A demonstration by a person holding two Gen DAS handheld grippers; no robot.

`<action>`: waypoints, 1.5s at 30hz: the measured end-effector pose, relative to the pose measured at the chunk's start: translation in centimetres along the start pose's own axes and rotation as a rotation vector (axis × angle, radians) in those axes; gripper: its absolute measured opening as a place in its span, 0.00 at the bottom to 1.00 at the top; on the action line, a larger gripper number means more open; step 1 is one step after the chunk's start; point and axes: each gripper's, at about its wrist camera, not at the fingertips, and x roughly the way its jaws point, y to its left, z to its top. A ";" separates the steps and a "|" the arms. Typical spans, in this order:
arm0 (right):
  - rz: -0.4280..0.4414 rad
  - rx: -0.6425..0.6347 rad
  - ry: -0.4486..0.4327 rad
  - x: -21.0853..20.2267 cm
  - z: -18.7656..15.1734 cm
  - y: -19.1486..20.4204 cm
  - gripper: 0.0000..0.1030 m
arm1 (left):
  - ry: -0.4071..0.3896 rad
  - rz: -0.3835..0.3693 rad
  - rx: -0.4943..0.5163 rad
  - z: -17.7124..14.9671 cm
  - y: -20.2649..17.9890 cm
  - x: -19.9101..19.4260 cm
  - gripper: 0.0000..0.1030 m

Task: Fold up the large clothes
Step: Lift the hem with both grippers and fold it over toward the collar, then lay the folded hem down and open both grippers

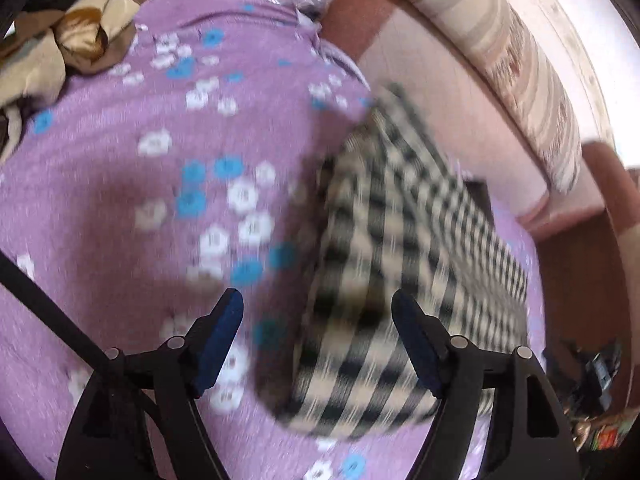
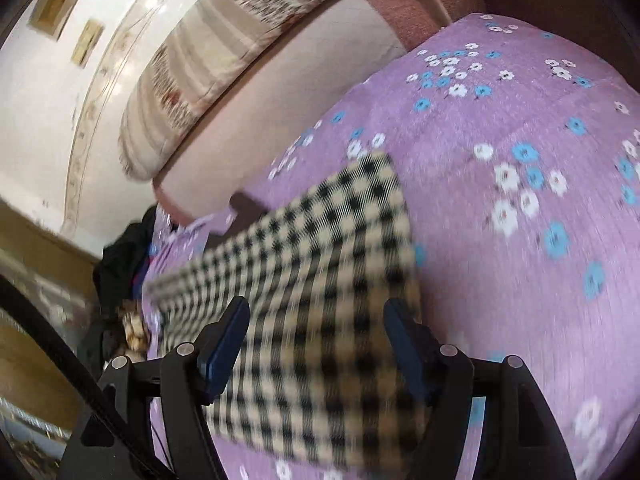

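Both tools gape wide, gripping nothing. The left tool [image 1: 316,316] hangs over the checked cloth's [image 1: 392,264] near edge; the right tool [image 2: 316,320] hovers above that cloth [image 2: 320,280], lying folded on the purple flowered bedspread [image 1: 120,184].

A home, likely a bedroom or living room. A bed or couch carries a purple cover [image 2: 500,280] printed with white and blue flowers. Beside the cover runs a pink padded backrest [image 2: 280,92], a striped bolster [image 2: 224,48] on top of it. At the cover's far corner lies a heap of clothes [image 1: 64,44]. Frames [image 2: 88,42] hang on the white wall beyond the bolster.
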 end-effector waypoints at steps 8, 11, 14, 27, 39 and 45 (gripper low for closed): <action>-0.186 -0.048 -0.002 -1.3 -5.6 -0.9 0.72 | 0.036 -0.018 0.143 -4.4 -0.7 0.9 0.72; -0.203 0.055 -0.002 -1.7 -6.6 -3.9 0.72 | 0.121 -0.053 0.189 -4.5 -1.4 1.6 0.07; -0.130 0.142 0.026 -1.1 -7.6 -5.9 0.73 | 0.112 0.005 0.249 -4.9 -2.5 1.3 0.07; 0.126 0.104 0.054 -4.6 -5.6 -5.2 0.10 | 0.026 -0.025 0.333 -4.8 -6.5 -7.1 0.05; -0.167 -0.061 0.132 -5.2 -9.5 -5.6 0.15 | 0.129 0.072 0.338 -12.5 -2.3 -3.7 0.07; -0.234 -0.028 0.050 -8.7 -8.4 -6.7 0.31 | 0.106 0.104 0.351 -12.0 -1.1 -5.8 0.18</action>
